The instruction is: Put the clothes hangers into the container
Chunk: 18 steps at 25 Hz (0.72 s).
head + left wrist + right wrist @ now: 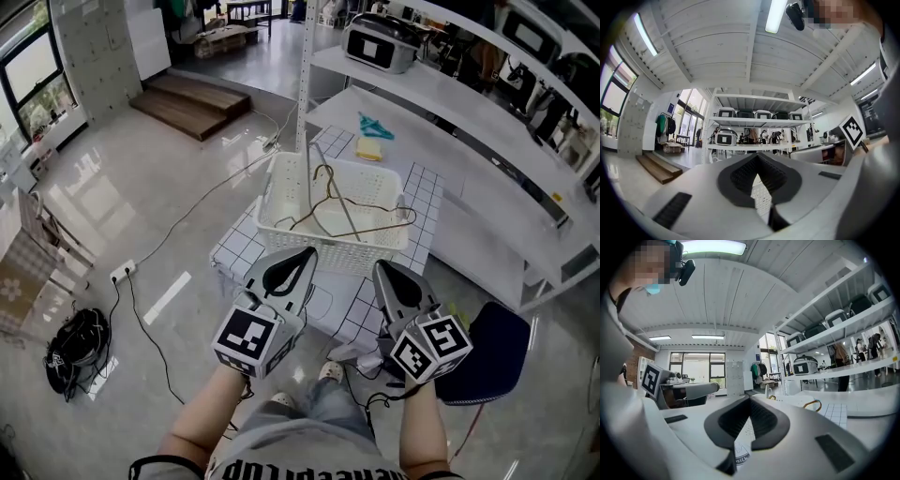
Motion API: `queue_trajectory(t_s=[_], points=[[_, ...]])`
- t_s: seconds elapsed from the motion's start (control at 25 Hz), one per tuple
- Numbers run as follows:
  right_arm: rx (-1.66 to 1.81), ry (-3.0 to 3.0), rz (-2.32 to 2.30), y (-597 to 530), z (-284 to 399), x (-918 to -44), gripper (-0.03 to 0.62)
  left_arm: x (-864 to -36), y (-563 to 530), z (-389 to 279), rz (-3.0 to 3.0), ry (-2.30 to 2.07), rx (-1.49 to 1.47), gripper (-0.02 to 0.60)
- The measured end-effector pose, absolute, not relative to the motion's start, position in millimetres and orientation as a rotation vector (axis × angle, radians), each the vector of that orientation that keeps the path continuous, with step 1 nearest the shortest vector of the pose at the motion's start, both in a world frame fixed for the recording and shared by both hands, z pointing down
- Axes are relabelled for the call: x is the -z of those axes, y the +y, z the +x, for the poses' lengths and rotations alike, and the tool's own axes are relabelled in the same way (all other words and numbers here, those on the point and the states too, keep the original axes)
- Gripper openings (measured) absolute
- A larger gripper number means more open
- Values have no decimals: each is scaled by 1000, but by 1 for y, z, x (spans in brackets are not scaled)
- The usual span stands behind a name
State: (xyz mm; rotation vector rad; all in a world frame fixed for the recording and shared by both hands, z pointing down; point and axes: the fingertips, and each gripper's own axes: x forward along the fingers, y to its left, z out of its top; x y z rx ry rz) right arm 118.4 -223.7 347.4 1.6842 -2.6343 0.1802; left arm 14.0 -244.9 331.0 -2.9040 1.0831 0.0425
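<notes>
Head view shows thin coppery wire hangers (pixel 342 220) lying in a white basket (pixel 328 251) ahead of and below both grippers. Their long bars run crosswise and one hook points away. The wires overlap, so their number is unclear. Left gripper (pixel 302 255) and right gripper (pixel 386 267) are both clenched, holding nothing.

The head camera looks steeply down, from close above, onto a white basket (pixel 328 251) on a checked table (pixel 427 202). Each gripper camera sits low behind its own jaws, facing level toward shelving (pixel 754 123); all three views share the basket.
</notes>
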Motion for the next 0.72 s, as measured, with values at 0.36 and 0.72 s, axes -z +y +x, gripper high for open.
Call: queue_trajectory(t_s=[0.36,0.72], points=[[-111,-2679,1673,-205,87,-329,-3,-330,-228,-6,-2897,1075,-44,12],[-101,-2715,1633,-199,65,-324,-3,-330,-222,-18,-2894,1075,-43,12]])
